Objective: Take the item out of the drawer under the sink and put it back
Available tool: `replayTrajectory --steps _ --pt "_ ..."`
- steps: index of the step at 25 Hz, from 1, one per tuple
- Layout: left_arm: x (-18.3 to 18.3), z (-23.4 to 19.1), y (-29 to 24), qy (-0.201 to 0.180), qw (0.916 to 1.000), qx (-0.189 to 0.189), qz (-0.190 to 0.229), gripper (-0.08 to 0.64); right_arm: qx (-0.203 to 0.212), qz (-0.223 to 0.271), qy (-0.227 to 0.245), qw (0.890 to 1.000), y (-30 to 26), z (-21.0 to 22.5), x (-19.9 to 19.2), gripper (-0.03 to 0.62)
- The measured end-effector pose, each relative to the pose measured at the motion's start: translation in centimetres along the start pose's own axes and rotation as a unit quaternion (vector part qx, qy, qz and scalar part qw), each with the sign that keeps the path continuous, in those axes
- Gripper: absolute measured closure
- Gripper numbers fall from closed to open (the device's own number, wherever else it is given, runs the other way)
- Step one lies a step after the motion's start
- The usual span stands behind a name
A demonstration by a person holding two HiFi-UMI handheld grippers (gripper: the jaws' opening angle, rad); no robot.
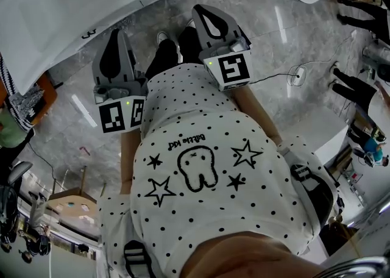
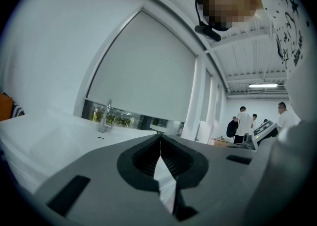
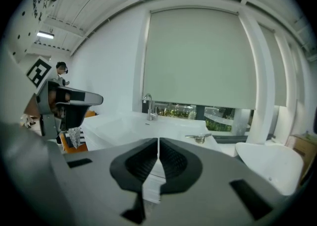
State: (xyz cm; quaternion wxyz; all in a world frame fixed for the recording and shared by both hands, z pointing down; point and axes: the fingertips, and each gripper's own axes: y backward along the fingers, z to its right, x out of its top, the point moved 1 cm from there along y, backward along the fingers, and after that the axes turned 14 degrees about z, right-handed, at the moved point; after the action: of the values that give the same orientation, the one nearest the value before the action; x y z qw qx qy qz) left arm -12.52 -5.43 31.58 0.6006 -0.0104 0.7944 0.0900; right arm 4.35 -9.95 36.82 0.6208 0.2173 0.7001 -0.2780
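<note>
Before the sink (image 1: 61,21), left gripper (image 2: 160,141) and right gripper (image 3: 158,143): jaws together, holding nothing.
The drawer and item appear in no view; reaching down blind could knock the jaws against the sink's edge or miss the drawer.

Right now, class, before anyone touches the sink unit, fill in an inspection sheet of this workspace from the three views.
Surface: white sink counter with a tap.
Job's things: nothing seen; no open drawer or item in view.
Clutter: black-and-white cloth beside the counter.
Grippers: left claw shut, empty; right claw shut, empty; both held off the counter.
Cables: cable on the floor, running to a white socket block.
Surroundings: grey marble floor; people standing further off.
</note>
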Motion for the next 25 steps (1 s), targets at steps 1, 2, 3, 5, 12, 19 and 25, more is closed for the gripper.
replayTrajectory --steps 1,2,3,5,12,19,25 --pt "-0.2 0.0 0.0 0.002 1.0 0.0 -0.003 0.555 0.001 -0.004 0.003 1.0 -0.3 0.2 -0.5 0.578" --pt "-0.5 0.0 -0.1 0.004 1.0 0.0 -0.006 0.555 0.002 -0.008 0.004 1.0 -0.6 0.5 -1.0 0.578" --pt "-0.9 0.1 -0.1 0.007 0.9999 0.001 -0.01 0.555 0.001 -0.012 0.005 1.0 -0.9 0.9 -1.5 0.577" --pt "-1.7 0.1 -0.2 0.016 0.9997 0.004 -0.017 0.555 -0.005 -0.022 0.002 1.0 -1.6 1.7 -2.7 0.508" --pt "-4.3 0.9 -1.2 0.033 0.9985 -0.012 -0.041 0.555 -0.004 -0.079 -0.001 0.997 -3.8 1.8 -8.4 0.477" --pt "-6.1 3.6 -2.9 0.047 0.997 -0.04 -0.048 0.555 -0.017 -0.109 -0.028 0.993 -5.6 2.8 -13.8 0.455" --pt "-7.8 4.4 -3.4 0.043 0.995 -0.063 -0.065 0.555 -0.041 -0.131 -0.04 0.99 -8.3 3.3 -18.8 0.449"
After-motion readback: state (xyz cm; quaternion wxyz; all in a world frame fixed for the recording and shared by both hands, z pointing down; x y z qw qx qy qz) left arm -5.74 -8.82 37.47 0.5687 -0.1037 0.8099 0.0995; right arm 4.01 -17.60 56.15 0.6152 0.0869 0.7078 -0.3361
